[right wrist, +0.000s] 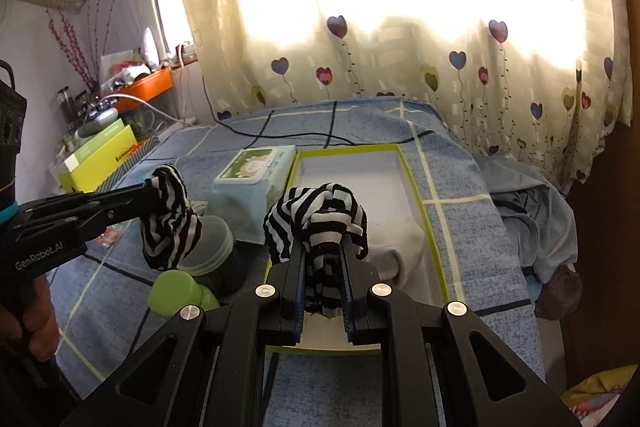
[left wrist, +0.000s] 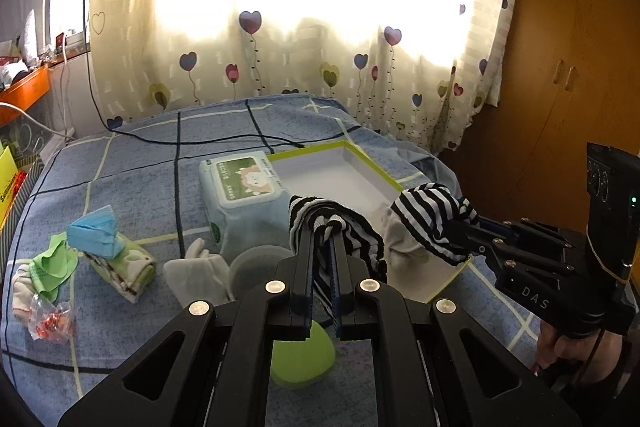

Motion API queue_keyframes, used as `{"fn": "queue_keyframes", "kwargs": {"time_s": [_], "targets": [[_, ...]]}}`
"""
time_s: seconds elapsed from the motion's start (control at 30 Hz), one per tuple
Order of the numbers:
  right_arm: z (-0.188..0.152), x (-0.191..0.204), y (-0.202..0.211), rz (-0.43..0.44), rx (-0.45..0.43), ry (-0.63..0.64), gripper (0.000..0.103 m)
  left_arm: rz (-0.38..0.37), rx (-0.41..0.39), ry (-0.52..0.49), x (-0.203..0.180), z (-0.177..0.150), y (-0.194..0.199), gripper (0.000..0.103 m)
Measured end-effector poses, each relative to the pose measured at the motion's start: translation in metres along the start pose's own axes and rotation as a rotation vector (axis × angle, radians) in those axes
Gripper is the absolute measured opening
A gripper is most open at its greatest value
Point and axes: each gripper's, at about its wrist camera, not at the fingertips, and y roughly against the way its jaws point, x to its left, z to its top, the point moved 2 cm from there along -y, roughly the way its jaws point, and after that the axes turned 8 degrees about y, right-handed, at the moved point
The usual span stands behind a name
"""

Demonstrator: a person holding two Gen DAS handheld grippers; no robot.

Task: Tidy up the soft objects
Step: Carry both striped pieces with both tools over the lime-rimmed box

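You are holding a black-and-white striped garment (left wrist: 340, 227) between both tools: the left gripper (left wrist: 322, 259) is clamping one bunched end with its jaws pressed nearly together on the cloth, and the right gripper (right wrist: 324, 263) is pinching the other end (right wrist: 316, 215) the same way. Whether this is one stretched piece or a pair, the views are not settling.

Both bundles are hanging above the near end of the open green-rimmed box (right wrist: 430, 211) lying on the bed (left wrist: 132, 179). The box is running lengthwise away from you, toward the curtain (left wrist: 280, 27), with a pale sock (right wrist: 396, 247) already lying inside near the front. The right gripper is sitting over the box's near edge; the left is hovering just beside its left rim, above a clear container (right wrist: 212, 239) and a green lid (right wrist: 176, 293).

The drop is probably turning on shifting the left bundle rightward past that rim, so the right hand is the nearer one to release.

A wipes pack (left wrist: 244, 187) is touching the box's left side.
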Motion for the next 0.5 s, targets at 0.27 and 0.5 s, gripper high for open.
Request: {"fn": "queue_keyframes", "kwargs": {"time_s": [0.27,0.5], "targets": [[-0.021,-0.030,-0.006,-0.038,0.049,-0.054,0.014,-0.066,0.097,-0.030,-0.031,-0.013,-0.030,0.007],[-0.030,-0.040,-0.020,-0.034,0.089,-0.065,0.014,-0.102,0.189,-0.029,-0.045,-0.024,-0.057,0.007]]}}
